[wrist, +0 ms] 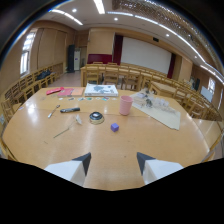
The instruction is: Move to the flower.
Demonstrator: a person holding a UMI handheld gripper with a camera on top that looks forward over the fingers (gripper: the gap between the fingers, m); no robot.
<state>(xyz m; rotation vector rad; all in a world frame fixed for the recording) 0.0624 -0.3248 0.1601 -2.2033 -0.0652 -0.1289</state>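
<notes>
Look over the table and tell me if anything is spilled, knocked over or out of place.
Nothing stands out. The pink cup stands upright on the wooden table, with no spill around it. The small purple cube, round tin and book lie apart from one another. The gripper is open, holding nothing.

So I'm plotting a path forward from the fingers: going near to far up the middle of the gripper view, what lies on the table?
Open gripper → small purple cube → round dark metal-rimmed dish → pink plastic cup → flat white printed board at the far edge of the wooden table.
</notes>
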